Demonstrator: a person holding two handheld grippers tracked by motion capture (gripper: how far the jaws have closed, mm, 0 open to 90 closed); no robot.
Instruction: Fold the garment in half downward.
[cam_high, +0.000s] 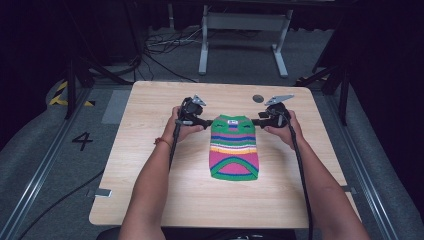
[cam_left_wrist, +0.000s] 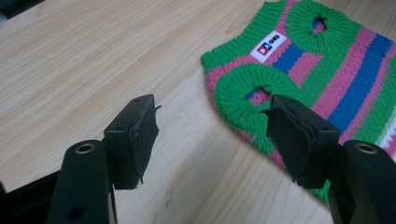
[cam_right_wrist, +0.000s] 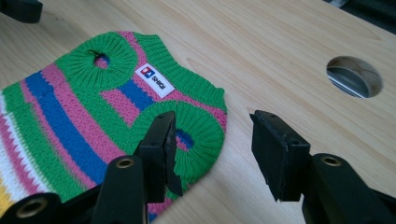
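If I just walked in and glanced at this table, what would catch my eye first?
The bright striped sweater, green, pink and blue, lies flat at the middle of the pale wooden table. A person's two hands flank its far end, the left gripper and the right gripper each with open jaws at an armhole corner, gripping nothing yet.

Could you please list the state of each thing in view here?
Sweater: flat on the table, spread out, label side up, unfolded.
Left gripper: jaws open, at one armhole corner, gripping nothing.
Right gripper: jaws open, at the other armhole corner, gripping nothing.
Table: bare wood around the sweater, round hole near the far edge.
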